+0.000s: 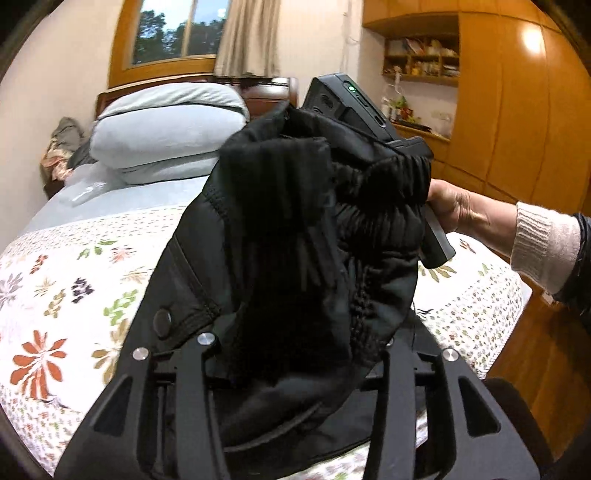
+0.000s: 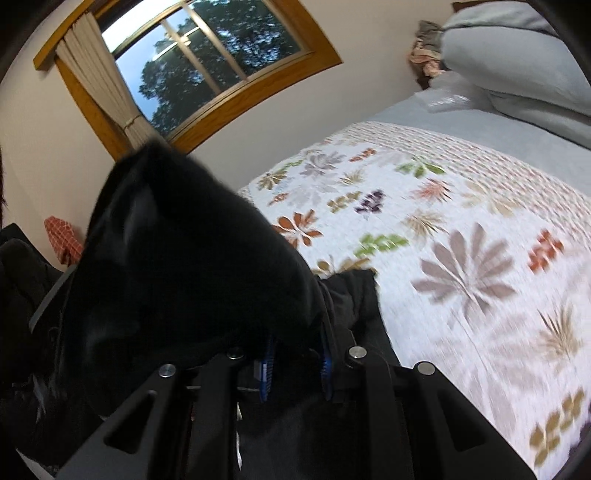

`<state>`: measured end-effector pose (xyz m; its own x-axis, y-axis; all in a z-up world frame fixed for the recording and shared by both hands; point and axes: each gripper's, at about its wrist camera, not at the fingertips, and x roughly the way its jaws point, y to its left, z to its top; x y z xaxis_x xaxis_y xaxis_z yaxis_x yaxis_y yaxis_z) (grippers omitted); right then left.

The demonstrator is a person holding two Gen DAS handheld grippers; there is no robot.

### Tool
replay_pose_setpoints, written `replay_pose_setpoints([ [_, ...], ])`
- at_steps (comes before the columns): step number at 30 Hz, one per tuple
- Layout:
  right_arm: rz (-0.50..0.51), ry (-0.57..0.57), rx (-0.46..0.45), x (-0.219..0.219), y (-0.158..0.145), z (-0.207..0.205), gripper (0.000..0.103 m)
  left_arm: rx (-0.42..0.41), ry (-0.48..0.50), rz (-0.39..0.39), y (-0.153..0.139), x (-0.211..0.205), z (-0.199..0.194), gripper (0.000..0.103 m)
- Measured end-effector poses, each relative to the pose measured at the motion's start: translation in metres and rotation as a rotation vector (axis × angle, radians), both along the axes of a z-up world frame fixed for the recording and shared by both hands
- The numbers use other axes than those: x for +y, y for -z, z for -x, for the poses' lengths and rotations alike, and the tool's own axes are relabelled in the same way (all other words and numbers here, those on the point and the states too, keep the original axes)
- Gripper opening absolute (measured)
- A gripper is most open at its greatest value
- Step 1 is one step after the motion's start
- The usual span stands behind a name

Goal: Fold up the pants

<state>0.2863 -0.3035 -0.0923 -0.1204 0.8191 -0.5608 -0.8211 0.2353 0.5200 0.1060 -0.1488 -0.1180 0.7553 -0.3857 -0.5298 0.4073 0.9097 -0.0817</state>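
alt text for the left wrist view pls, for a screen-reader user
Black pants hang bunched between the left gripper in the foreground and the right gripper, held by a hand, above a floral bedspread. Fabric covers the left jaws. Behind: grey pillows, a window and wooden cabinets.

No text, label, brand or number can be read in either view (the books on the shelf at upper right of the left view are too small and blurred to make out).
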Motion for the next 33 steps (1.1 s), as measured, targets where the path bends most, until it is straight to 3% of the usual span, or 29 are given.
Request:
replay_pose_setpoints([
  [6, 0.055, 0.051, 0.071, -0.048, 0.038, -0.010, 0.021, 0.009, 0.051, -0.071, 0.033, -0.062, -0.001, 0.045],
  [11, 0.174, 0.099, 0.087, -0.073, 0.075, -0.007, 0.024, 0.054, 0.102, -0.123, 0.066, -0.088, -0.002, 0.051],
  [12, 0.188, 0.120, 0.090, -0.081, 0.078, -0.007, 0.024, 0.062, 0.114, -0.125, 0.070, -0.090, -0.002, 0.060],
  [14, 0.182, 0.150, 0.092, -0.101, 0.081, -0.004, 0.024, 0.083, 0.149, -0.112, 0.076, -0.094, 0.000, 0.067],
  [20, 0.171, 0.309, 0.130, -0.160, 0.069, 0.003, 0.026, 0.079, 0.212, -0.113, 0.078, -0.100, 0.012, 0.071],
  [22, 0.180, 0.354, 0.127, -0.171, 0.062, 0.012, 0.047, 0.067, 0.226, -0.096, 0.072, -0.093, 0.018, 0.071],
  [23, 0.182, 0.375, 0.128, -0.176, 0.058, 0.017, 0.052, 0.064, 0.230, -0.086, 0.068, -0.091, 0.021, 0.071],
  [26, 0.160, 0.430, 0.113, -0.185, 0.043, 0.035, 0.054, 0.037, 0.221, -0.074, 0.053, -0.082, 0.033, 0.076],
  [28, 0.120, 0.489, 0.140, -0.190, 0.034, 0.048, 0.068, 0.001, 0.184, -0.083, 0.037, -0.067, 0.039, 0.082],
  [29, 0.085, 0.524, 0.150, -0.192, 0.030, 0.057, 0.072, -0.019, 0.155, -0.085, 0.030, -0.059, 0.041, 0.091],
  [31, 0.056, 0.557, 0.184, -0.192, 0.028, 0.074, 0.079, -0.056, 0.075, -0.100, 0.015, -0.040, 0.042, 0.095],
  [33, 0.058, 0.599, 0.207, -0.188, 0.027, 0.092, 0.082, -0.041, 0.006, -0.118, 0.006, -0.022, 0.035, 0.100],
])
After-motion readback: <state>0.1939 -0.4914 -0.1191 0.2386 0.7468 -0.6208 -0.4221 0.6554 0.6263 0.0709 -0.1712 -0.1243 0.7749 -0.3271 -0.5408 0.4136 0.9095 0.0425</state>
